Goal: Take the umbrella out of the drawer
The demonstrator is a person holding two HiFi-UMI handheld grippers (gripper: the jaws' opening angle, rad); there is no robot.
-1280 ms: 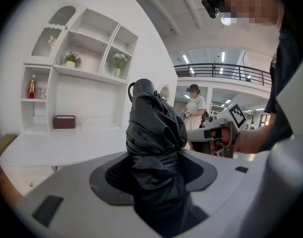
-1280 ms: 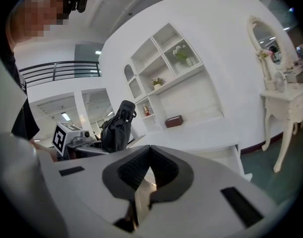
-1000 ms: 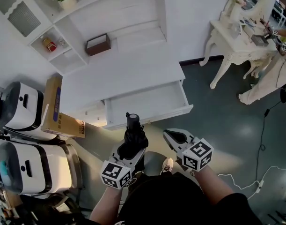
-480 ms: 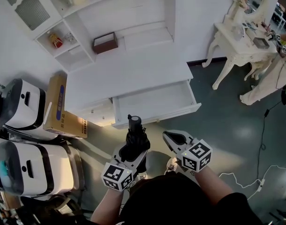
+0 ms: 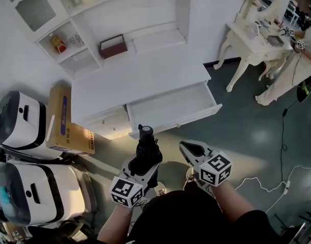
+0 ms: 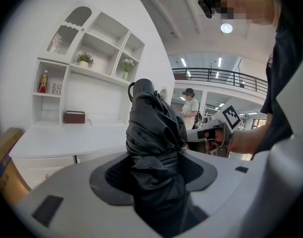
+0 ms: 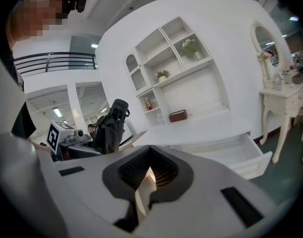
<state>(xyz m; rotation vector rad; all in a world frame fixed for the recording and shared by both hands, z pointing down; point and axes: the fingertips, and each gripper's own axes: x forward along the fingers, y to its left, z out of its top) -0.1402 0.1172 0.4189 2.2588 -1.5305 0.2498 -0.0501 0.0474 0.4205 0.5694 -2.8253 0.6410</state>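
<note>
A folded black umbrella (image 5: 145, 150) stands upright in my left gripper (image 5: 147, 160), which is shut on its fabric body; its handle cap points up. In the left gripper view the umbrella (image 6: 154, 143) fills the space between the jaws of that gripper (image 6: 153, 182). It is held in the air in front of the open white drawer (image 5: 181, 122), clear of it; no contents show in the drawer. My right gripper (image 5: 186, 147) hangs beside the umbrella, to its right, with its jaws together and nothing in them. In the right gripper view the gripper (image 7: 145, 185) faces the drawer (image 7: 250, 160), with the umbrella (image 7: 111, 125) at left.
The drawer belongs to a white desk (image 5: 140, 80) under wall shelves holding a brown box (image 5: 113, 46). A cardboard box (image 5: 64, 121) and two white machines (image 5: 23, 118) stand at left. A white dressing table (image 5: 254, 39) and a person (image 5: 298, 60) are at right. A cable (image 5: 270, 187) lies on the floor.
Both grippers keep their pose, the left still holding the umbrella. The desk and open drawer have drifted up and a little right in the head view.
</note>
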